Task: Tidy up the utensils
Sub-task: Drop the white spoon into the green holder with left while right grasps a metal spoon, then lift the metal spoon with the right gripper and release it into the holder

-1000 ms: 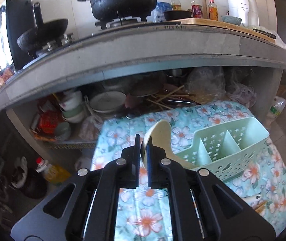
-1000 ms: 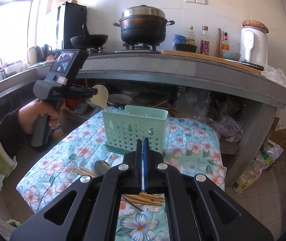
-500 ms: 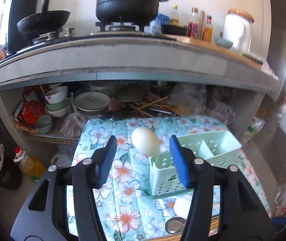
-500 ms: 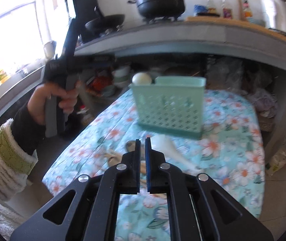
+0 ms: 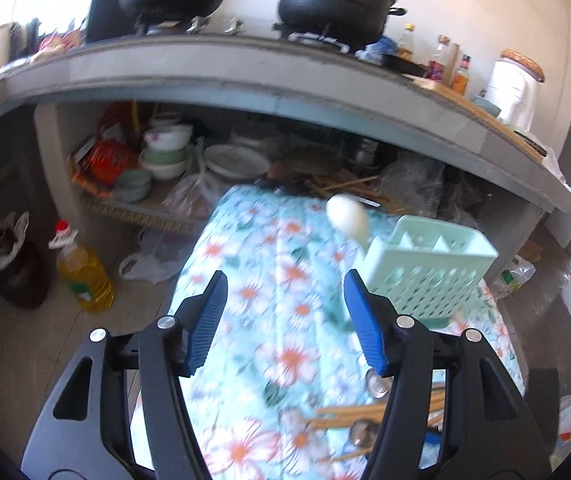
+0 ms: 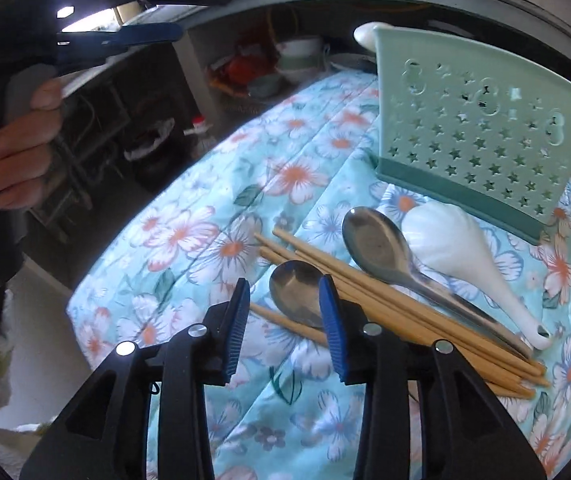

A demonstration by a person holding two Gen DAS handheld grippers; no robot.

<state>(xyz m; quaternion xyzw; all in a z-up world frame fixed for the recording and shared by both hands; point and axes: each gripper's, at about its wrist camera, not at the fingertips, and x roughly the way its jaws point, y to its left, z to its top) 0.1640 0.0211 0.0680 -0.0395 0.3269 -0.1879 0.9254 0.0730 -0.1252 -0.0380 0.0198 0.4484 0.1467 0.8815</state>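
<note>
The left tool [image 5: 283,320] stands wide and empty; its jaws have just been opening, and nothing lies between them. The cream plastic rice paddle [image 5: 347,218] stands upright in an end compartment of the mint-green perforated plastic utensil caddy [image 5: 425,268], so that placement is judged complete.

The right tool [image 6: 285,322] is part open and empty, its jaws likewise having just been opening. It points down over the remaining utensils on the desk, which is covered by a turquoise floral cloth [image 6: 213,216]. Lying just in front of the caddy [image 6: 469,128]:
- a small steel spoon [image 6: 295,290], nearest the tool;
- a larger steel spoon [image 6: 389,252];
- a white ceramic soup spoon [image 6: 457,252];
- a bundle of wooden chopsticks [image 6: 405,312].

Step in hand: approach for the next pick. The next move calls for lowering the right tool until the jaws straddle the small spoon, then closing without catching the chopsticks beneath it.
</note>
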